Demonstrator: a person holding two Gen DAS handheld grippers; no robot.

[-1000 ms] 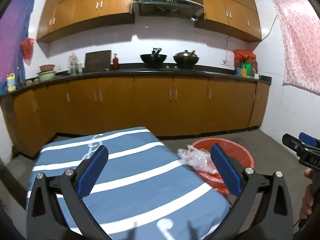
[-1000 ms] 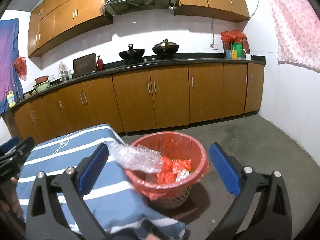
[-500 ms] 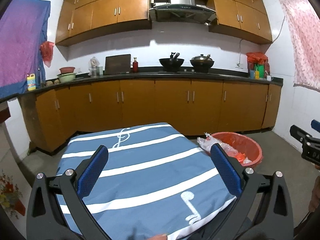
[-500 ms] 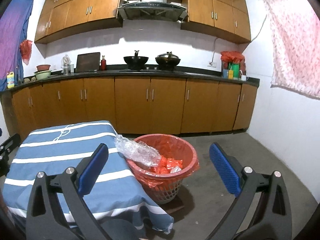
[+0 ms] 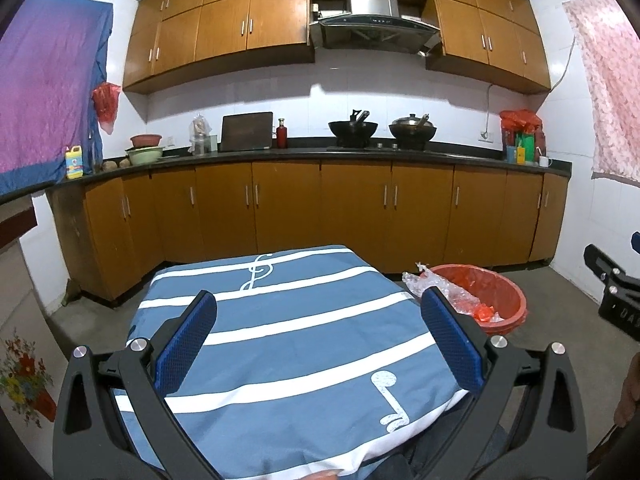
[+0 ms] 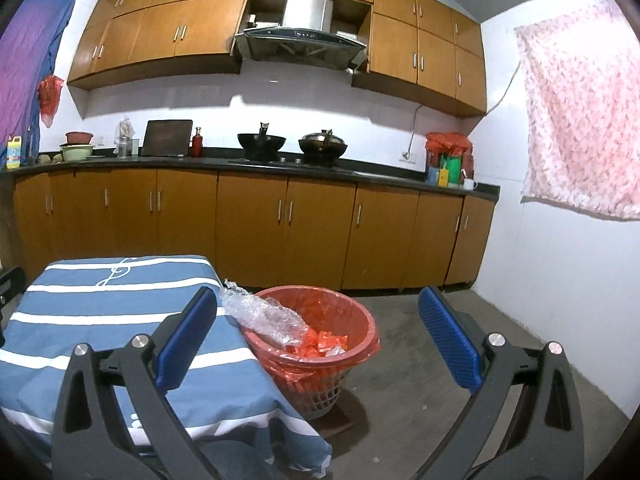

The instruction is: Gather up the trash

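Right wrist view: crumpled clear plastic is seen draped over the bin rim beside the bench's right edge, not fully inside. Both the left gripper and right gripper are held wide open, empty. Little seems left.

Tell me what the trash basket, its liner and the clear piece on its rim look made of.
Trash basket: rigid plastic lattice, pale openwork below the rim. Liner: thin glossy red plastic film, wrinkled and folded over the rim. Clear piece: crinkled transparent plastic, probably a crushed bottle or wrap; the view leaves it open.
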